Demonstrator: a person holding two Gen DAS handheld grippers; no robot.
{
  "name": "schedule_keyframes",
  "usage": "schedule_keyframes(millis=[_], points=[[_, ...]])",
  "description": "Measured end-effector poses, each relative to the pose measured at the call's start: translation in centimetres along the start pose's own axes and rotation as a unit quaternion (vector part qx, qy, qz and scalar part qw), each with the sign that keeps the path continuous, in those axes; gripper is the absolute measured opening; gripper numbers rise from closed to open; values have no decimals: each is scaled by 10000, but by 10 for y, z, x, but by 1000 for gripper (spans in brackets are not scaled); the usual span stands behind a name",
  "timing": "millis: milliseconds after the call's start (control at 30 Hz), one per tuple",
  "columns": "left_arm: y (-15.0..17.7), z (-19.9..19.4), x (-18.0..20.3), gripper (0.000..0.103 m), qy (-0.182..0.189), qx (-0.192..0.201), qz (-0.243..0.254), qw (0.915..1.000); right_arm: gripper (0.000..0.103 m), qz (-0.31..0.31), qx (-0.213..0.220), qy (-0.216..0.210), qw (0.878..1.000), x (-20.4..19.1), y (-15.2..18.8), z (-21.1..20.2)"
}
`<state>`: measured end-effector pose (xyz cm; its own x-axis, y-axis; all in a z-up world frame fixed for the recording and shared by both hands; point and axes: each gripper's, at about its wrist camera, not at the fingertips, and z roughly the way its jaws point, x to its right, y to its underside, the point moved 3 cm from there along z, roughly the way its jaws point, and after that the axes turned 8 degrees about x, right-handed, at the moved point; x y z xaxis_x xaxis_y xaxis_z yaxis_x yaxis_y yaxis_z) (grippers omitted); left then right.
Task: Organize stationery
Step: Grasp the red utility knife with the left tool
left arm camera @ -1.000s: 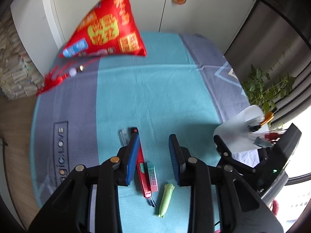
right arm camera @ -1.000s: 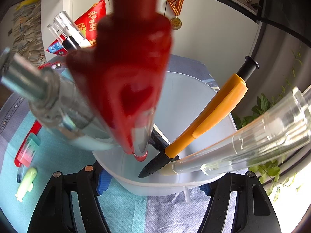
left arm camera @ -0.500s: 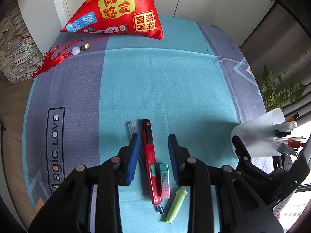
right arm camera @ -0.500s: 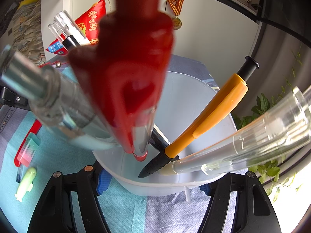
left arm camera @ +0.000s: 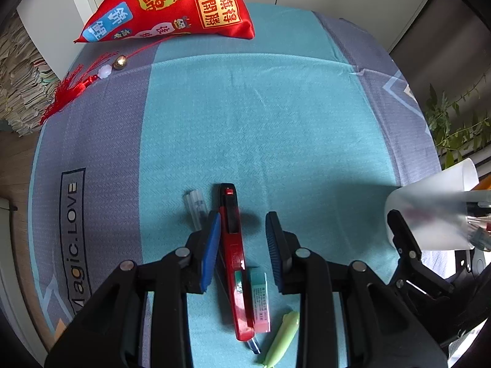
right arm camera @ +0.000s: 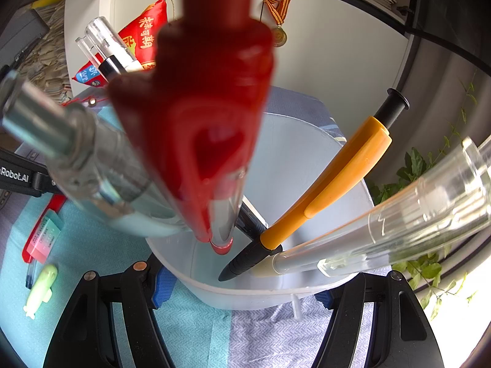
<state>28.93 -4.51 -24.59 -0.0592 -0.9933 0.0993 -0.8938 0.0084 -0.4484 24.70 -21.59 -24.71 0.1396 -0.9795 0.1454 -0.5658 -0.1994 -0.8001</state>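
My left gripper (left arm camera: pixel 244 233) is open and straddles a red utility knife (left arm camera: pixel 234 263) lying on the teal cloth. Beside the knife lie a pink-green eraser (left arm camera: pixel 260 297), a light green highlighter (left arm camera: pixel 284 335), a blue pen tip (left arm camera: pixel 253 345) and a clear pen (left arm camera: pixel 195 205) under the left finger. My right gripper (right arm camera: pixel 245 288) is shut on a frosted white cup (right arm camera: pixel 270 288), also visible in the left wrist view (left arm camera: pixel 429 214). The cup holds several pens, among them an orange pen (right arm camera: pixel 334 181) and a red pen (right arm camera: pixel 211 141).
A red embroidered cushion (left arm camera: pixel 172 6) with a tassel (left arm camera: pixel 70 89) lies at the table's far edge. A green plant (left arm camera: pixel 454 125) stands off the right side. Stacked papers (left arm camera: pixel 15 82) are at the left. White cabinet doors are behind.
My left gripper has moved right and lower, so the red knife now lies between its open fingers. The right gripper and cup have stayed still.
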Motion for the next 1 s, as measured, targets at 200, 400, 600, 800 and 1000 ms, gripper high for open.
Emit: schedule_keyframes(millis=[200,400,600,800,1000], points=[[-1,7,-6,27,-95,-40,-29,9999,71,1,0,0,10000,0,0,0],[0,6,-7,27,-193,-4,3,9998,71,-1,0,2,10000,0,0,0],[2,8,9,12,-110,40,195,9997,71,-3,0,3,10000,0,0,0],[-2,-11,12,12,-10,333,230,9992,71,-2,-1,2,10000,0,0,0],[2,-52,8,12,94,765,221,9968,71,-2,-1,3,10000,0,0,0]])
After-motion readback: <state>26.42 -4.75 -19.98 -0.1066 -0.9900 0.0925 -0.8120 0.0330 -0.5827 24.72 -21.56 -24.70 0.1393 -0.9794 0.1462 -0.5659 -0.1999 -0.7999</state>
